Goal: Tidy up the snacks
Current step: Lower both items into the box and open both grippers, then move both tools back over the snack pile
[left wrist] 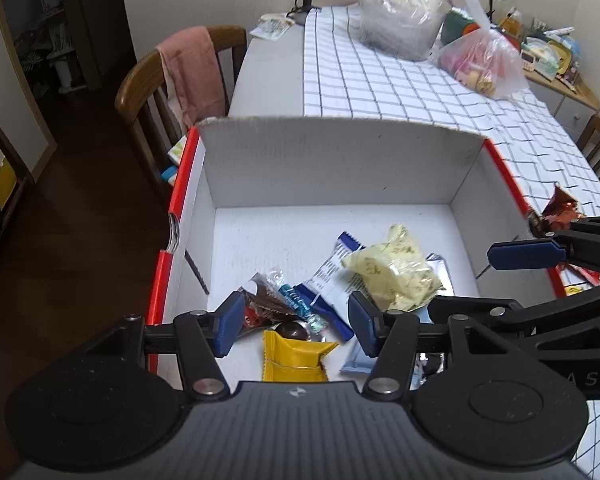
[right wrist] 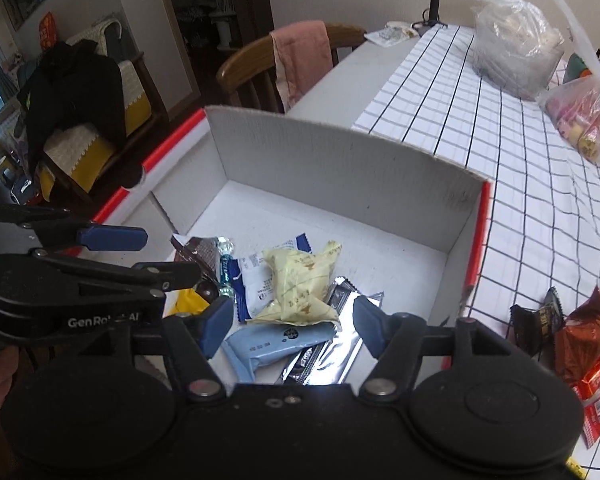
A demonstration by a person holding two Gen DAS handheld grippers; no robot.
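A white cardboard box with red edges [left wrist: 332, 168] [right wrist: 340, 168] holds several wrapped snacks. My left gripper [left wrist: 296, 326] hangs open over the box's near left part, above a yellow packet [left wrist: 296, 360] and a blue-and-white wrapper [left wrist: 328, 280]; nothing is between its pads. My right gripper [right wrist: 294, 326] is open too, just above a light blue packet [right wrist: 276, 340] and a pale yellow pouch [right wrist: 300, 284] [left wrist: 396, 272], gripping neither. Each gripper shows at the side of the other's view. More snack packets [right wrist: 588, 340] [left wrist: 560, 208] lie on the cloth right of the box.
The checked tablecloth [left wrist: 380, 76] carries two plastic bags at the far end, one clear [left wrist: 400, 16] and one with pink contents [left wrist: 480, 60]. A wooden chair with a pink towel [left wrist: 188, 72] stands left of the table. A lamp base [left wrist: 304, 8] sits at the far edge.
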